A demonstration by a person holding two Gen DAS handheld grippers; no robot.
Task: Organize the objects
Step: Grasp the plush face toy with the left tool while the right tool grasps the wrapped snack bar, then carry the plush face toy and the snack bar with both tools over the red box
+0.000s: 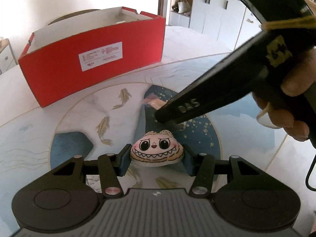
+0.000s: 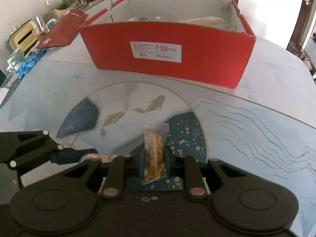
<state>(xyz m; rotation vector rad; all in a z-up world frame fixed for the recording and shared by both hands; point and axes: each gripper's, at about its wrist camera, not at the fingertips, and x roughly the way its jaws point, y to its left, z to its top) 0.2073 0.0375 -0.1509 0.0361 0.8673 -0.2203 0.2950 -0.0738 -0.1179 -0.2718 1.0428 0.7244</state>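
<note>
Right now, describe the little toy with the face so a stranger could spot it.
Start at the red box on the fish-patterned table. In front of it, between the left gripper's fingers, sits a cream toy. Only it has big black eyes and a toothy grin.

Between your left fingers (image 1: pixel 126 159) sits the toy (image 1: pixel 157 151); between your right fingers (image 2: pixel 142 161), the packet (image 2: pixel 154 154); beyond both, the box (image 2: pixel 167 59) on the bench (image 2: pixel 266 75).

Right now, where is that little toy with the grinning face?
In the left wrist view, the grinning toy sits pinched between the left claw's blue pads on the fish-patterned table, nearer than the red box.
</note>
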